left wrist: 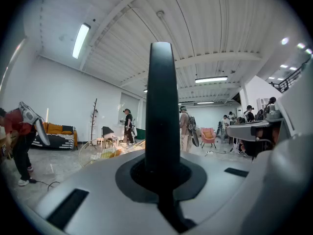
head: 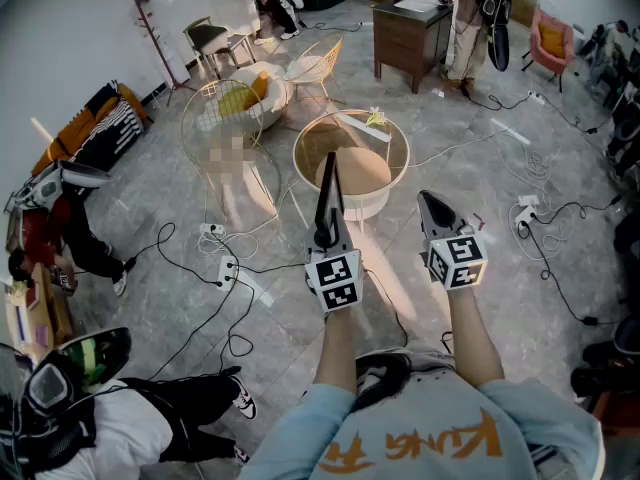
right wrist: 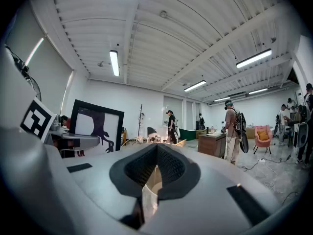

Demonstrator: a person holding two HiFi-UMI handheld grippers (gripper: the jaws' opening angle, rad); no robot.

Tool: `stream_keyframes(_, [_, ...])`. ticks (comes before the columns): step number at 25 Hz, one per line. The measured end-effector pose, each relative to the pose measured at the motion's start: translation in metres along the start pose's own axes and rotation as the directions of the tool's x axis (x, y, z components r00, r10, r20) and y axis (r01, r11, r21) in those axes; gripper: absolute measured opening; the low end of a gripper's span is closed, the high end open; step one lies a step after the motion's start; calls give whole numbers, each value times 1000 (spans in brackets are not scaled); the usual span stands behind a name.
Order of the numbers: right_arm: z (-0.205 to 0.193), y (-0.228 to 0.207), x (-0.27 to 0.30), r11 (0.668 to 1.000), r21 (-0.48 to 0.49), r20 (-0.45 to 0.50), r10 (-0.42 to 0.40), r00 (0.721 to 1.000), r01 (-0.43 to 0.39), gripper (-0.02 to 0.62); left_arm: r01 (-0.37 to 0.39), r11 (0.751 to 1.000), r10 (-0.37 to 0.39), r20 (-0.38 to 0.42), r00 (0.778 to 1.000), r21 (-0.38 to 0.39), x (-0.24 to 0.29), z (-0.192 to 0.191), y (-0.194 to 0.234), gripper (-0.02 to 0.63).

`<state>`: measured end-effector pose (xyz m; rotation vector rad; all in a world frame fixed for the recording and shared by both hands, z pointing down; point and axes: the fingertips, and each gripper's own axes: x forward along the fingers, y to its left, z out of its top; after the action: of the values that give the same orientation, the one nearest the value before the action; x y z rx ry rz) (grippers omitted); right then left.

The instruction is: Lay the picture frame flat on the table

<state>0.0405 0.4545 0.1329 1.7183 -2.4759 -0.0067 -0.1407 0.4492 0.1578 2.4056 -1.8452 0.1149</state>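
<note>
While the round bench (head: 372, 173) stands on the grey floor (head: 500, 268), the picture frame (head: 328, 183) is upright in the air over its wooden top, and the head view sees it edge-on. The left hand-held gripper (head: 326, 238) pinches the frame by one edge. The right hand-held gripper (head: 432, 206), just beside it, has its jaws pressed together on nothing.

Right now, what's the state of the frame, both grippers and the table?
Picture frame: upright, off the table, gripped at its edge.
Left gripper: fingers shut on the picture frame.
Right gripper: fingers together, nothing between them.
Round table: ahead of both grippers, frame not yet on it.
</note>
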Motion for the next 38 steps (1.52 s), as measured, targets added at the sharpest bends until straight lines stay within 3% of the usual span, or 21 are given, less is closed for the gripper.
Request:
stream_keyframes(3, [1,5,6,1000,-12,3,12,1000,-12,-3,-4,1000,4,5,1000,9,1,-4,7,26])
stream_keyframes(8, [4,8,14,998,53,17,41,999,-42,-3,-3,1000,3,27,1000,14,8,2,11,26])
stream_keyframes(16, [8,-1,21,999,49,13,16,1000,-17,-3,-2,1000,1,40,999,16,17,11,17,26])
stream_keyframes(25, [18,-11,35,997,38,29,59,998,-61,-3,-14,1000,14,89,996,-7,33,24,23,26])
stream_keyframes(32, [37,-29,68,992,52,89,109,990,-114,-2,23,996,-38,163,986,91,63,66,7,26])
stream_keyframes(38, [54,-72,129,992,61,143,104,984,-114,-2,-22,994,3,185,983,104,117,83,18,26])
